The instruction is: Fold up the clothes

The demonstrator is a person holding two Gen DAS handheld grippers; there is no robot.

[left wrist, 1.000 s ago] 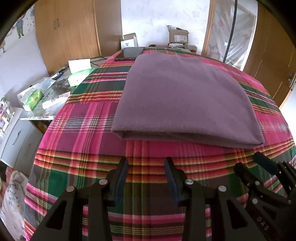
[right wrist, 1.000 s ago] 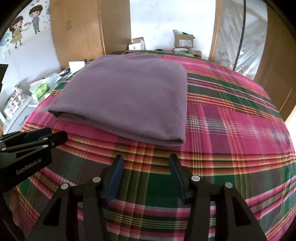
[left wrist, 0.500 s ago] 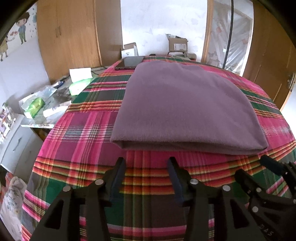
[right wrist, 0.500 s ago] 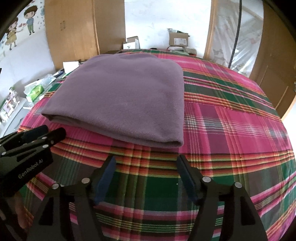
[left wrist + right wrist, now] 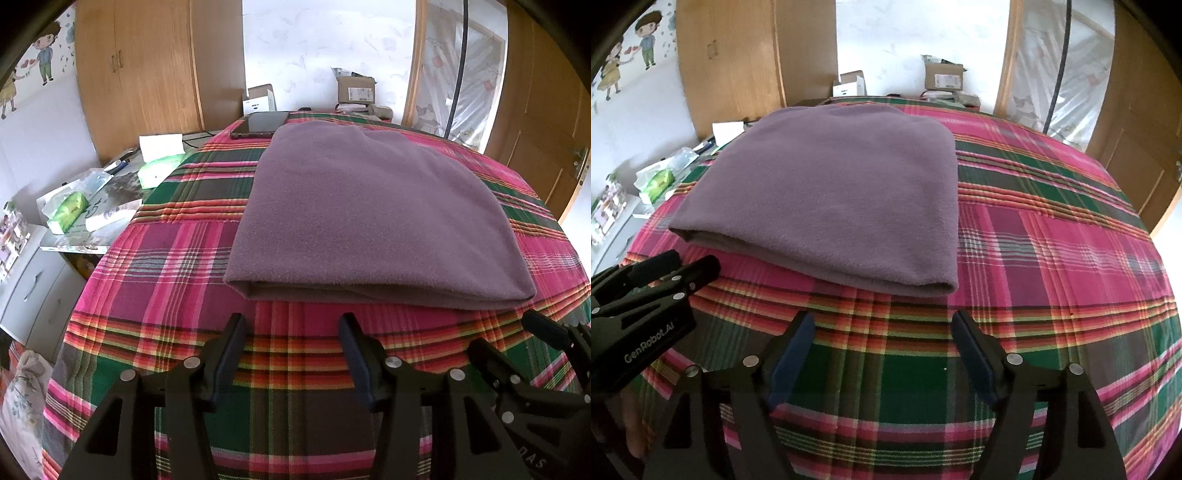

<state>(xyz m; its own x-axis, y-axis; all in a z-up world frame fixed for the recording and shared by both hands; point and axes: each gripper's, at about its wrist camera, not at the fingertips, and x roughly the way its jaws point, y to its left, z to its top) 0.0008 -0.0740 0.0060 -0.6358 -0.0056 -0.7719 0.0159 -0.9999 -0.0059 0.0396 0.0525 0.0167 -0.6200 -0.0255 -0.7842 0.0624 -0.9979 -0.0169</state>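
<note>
the left gripper (image 5: pixel 291 325) has its jaws spread apart and still widening, with nothing between them but the plaid cloth (image 5: pixel 177 266) below; its pads touch no garment. the right gripper (image 5: pixel 882 321) stands wider yet, its jaws also opening, and the gap between them shows only the striped cover underneath. both are released and hold nothing. each gripper shows in the other's camera: the right one at the lower right edge of the left view, the left one at the lower left edge of the right view, side by side and near each other

the purple garment (image 5: pixel 369 214) lies folded on the plaid cloth, just beyond the fingertips of both grippers and apart from them. it is a flat, roughly rectangular stack of soft, fleecy fabric, with a smooth top and no visible wrinkles. the near edge is a rounded fold, and at its left corner the layers show as two lips stacked one over the other. in the right wrist view the same garment (image 5: pixel 831 192) sits to the left of centre, its near right corner closest to the right gripper, with the layers showing along the near edge

a dark phone (image 5: pixel 260 123) lies on the cloth at the far left corner of the garment, just beside it
</note>
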